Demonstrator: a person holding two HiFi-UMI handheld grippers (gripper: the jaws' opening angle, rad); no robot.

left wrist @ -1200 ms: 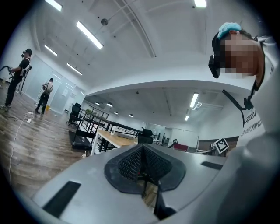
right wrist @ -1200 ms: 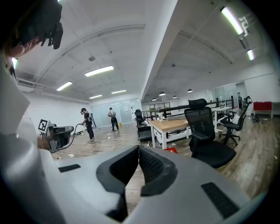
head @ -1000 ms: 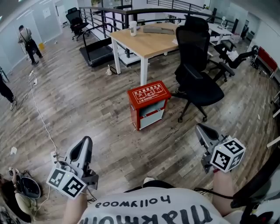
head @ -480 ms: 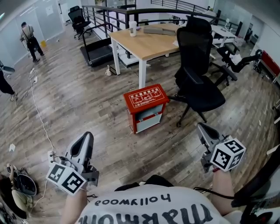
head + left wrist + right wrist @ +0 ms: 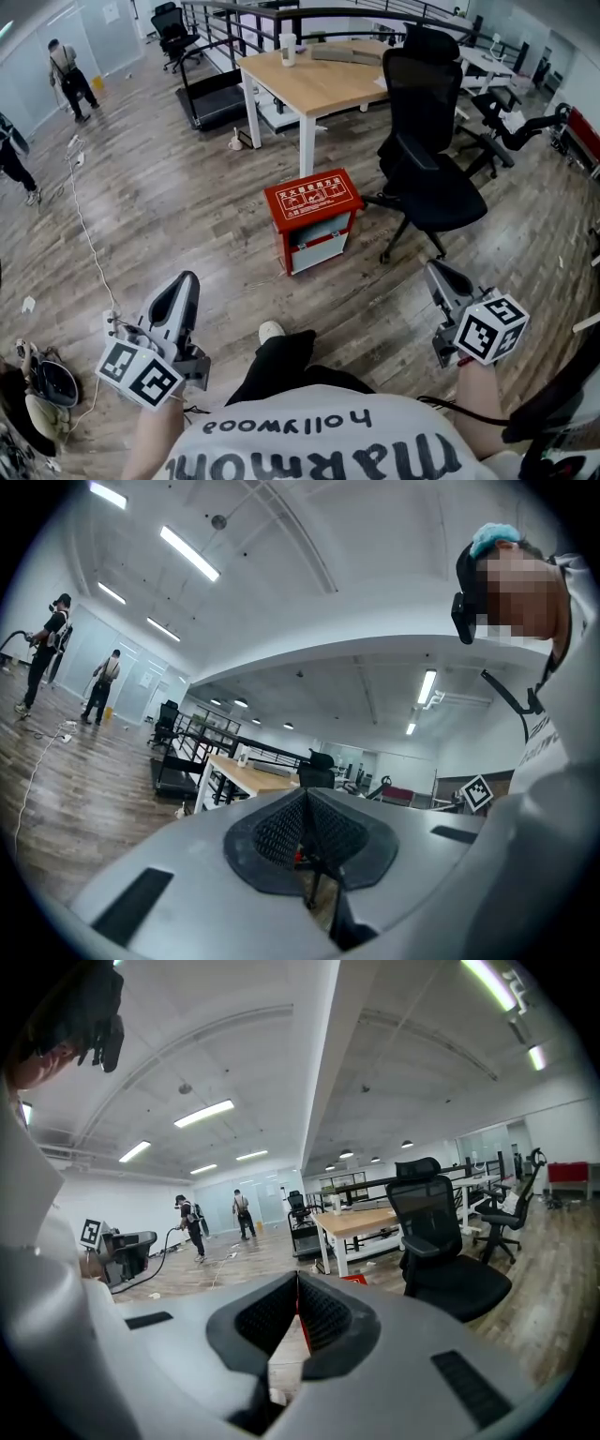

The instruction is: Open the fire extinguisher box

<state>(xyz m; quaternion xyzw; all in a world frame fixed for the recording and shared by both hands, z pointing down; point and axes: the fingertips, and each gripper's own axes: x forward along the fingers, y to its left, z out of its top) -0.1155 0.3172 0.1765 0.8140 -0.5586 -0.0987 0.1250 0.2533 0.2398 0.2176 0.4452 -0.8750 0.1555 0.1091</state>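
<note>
While your left claw [image 5: 181, 284] and right claw [image 5: 437, 274] are both closed on nothing, the red fire extinguisher box [image 5: 314, 200] stands on the wooden floor [image 5: 178, 216] ahead, well apart from them, near a black chair [image 5: 433, 192].

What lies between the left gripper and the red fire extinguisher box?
Only bare wooden floor separates the left gripper and the fire extinguisher box, as the head view shows.
</note>
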